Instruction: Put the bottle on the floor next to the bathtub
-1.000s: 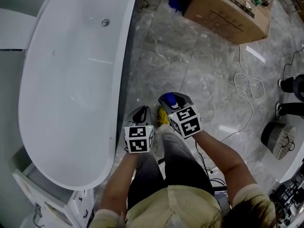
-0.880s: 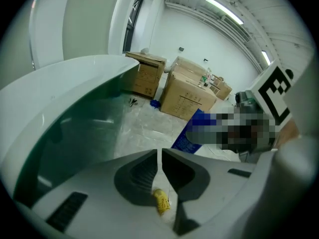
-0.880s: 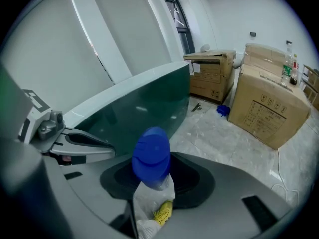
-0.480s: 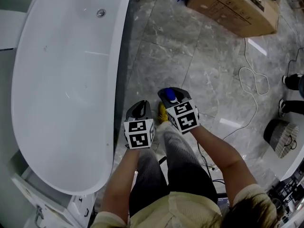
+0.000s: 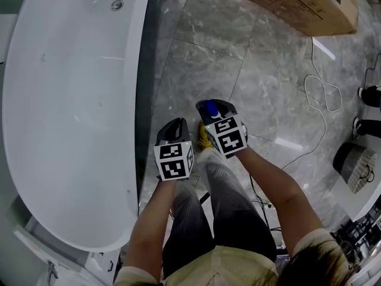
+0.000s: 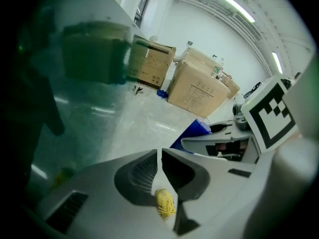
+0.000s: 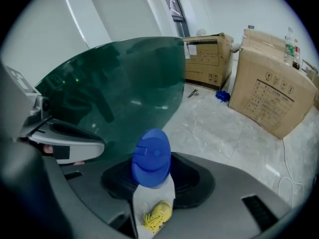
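A bottle with a blue cap (image 5: 209,108) is held upright over the grey marble floor, with my right gripper (image 5: 211,106) shut on it. In the right gripper view the blue cap (image 7: 151,157) fills the gap between the jaws of the right gripper (image 7: 152,171); the bottle's body is hidden. The white bathtub (image 5: 65,100) lies to the left, and its dark side wall (image 7: 114,93) is close. My left gripper (image 5: 176,125) hovers between tub and bottle, shut and empty (image 6: 159,156). A yellow shoe (image 7: 158,214) shows below the jaws.
Cardboard boxes (image 5: 303,5) stand on the floor ahead to the right. A white cable (image 5: 321,94) loops across the tiles. A dark basket (image 5: 354,167) and another person's shoes (image 5: 370,94) are at the right edge. A white cabinet (image 5: 53,267) sits at the lower left.
In the head view both grippers sit a little higher and the tub has slid left and down. The bottle stays held in the right gripper; the left stays shut.
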`<state>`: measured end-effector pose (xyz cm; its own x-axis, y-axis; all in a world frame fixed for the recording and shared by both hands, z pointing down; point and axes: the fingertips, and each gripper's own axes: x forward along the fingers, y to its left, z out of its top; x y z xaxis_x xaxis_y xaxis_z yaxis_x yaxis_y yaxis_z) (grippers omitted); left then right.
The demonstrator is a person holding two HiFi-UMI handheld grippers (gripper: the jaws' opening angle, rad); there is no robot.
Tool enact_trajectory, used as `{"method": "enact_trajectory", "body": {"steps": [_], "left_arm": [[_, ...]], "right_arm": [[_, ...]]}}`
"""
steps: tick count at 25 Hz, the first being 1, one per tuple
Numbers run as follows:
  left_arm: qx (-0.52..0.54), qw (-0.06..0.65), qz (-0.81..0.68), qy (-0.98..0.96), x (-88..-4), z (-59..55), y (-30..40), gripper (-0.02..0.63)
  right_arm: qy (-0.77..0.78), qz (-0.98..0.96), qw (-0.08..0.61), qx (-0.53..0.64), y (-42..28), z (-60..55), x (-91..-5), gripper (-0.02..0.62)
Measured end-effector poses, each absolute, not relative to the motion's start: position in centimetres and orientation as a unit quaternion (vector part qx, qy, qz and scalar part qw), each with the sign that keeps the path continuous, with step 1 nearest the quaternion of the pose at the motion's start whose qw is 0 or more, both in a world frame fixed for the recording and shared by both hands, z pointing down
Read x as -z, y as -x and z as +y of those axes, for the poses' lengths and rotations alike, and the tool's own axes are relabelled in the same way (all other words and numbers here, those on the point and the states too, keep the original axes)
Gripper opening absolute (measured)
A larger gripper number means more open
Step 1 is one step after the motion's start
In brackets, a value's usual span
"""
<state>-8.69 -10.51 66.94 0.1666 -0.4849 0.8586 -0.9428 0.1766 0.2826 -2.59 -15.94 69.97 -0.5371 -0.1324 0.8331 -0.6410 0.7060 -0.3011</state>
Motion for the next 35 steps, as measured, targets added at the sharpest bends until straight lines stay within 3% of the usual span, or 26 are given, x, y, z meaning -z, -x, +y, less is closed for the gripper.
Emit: {"method": "enact_trajectory", "body": {"steps": [35], "left_arm": [[-0.238, 0.493, -0.627, -0.554, -83.5, -10.5, 10.0, 0.080]], "right_arm": [[-0.266, -0.821, 0.431, -0.263, 4.1, -17.4, -87.0, 0.166]]}}
